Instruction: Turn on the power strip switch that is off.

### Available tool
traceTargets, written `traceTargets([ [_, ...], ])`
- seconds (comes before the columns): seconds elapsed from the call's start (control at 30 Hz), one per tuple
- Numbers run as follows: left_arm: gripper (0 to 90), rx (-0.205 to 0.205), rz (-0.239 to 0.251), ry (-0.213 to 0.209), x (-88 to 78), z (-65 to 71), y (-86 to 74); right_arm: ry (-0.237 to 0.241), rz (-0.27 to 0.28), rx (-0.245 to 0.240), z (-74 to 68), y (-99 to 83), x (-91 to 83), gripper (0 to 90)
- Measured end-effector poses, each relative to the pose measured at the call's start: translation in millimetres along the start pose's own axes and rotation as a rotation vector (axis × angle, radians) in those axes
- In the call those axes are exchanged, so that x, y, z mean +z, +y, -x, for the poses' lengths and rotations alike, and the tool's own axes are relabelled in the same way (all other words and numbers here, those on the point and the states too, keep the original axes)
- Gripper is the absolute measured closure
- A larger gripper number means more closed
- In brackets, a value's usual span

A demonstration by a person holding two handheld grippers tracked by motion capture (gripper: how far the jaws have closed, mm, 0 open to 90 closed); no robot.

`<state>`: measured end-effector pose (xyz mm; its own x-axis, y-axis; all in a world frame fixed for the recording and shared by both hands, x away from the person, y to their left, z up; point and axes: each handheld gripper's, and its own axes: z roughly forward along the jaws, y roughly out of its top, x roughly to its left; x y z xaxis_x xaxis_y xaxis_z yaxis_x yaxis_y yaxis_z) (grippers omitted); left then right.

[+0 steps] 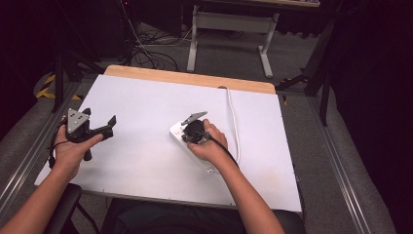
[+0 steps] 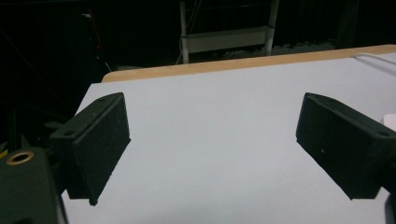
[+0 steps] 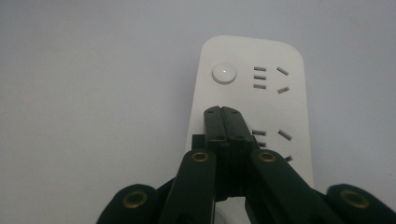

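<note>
A white power strip (image 1: 176, 131) lies near the middle of the white table (image 1: 146, 161), partly under the person's right hand. In the right gripper view the power strip (image 3: 285, 107) shows a round button (image 3: 224, 73) and socket slots. My right gripper (image 3: 223, 112) is shut with nothing between its jaws, and its tips hang just short of the button; whether they touch the strip I cannot tell. From above, the right gripper (image 1: 189, 135) points down at the strip. My left gripper (image 1: 100, 119) is held at the table's left side. Its jaws stand wide open and empty (image 2: 215, 126).
The strip's white cable (image 1: 234, 117) runs toward the far wooden table edge (image 1: 195, 78). A black cable trails along the right forearm. Beyond the table stand a desk frame (image 1: 229, 24) and floor cables. Metal rails run along both sides.
</note>
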<state>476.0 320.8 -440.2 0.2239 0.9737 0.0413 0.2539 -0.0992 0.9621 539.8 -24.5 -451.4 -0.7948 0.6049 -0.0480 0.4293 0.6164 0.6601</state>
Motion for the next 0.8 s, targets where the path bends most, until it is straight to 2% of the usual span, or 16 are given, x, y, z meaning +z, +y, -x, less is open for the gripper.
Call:
traceTargets([
  [0.13,10.4,0.0,0.002,-0.003,-0.3,0.9,0.3,-0.001,0.034,0.015,1.5,-1.1,2.9,90.0],
  [0.4,10.4,-0.001,0.002,-0.001,-0.9,-0.5,0.0,0.008,0.029,0.025,3.0,-0.1,3.2,90.0],
  [0.8,10.4,-0.002,0.008,-0.005,-2.2,0.7,0.1,-0.011,0.028,0.013,0.2,0.1,3.2,90.0],
])
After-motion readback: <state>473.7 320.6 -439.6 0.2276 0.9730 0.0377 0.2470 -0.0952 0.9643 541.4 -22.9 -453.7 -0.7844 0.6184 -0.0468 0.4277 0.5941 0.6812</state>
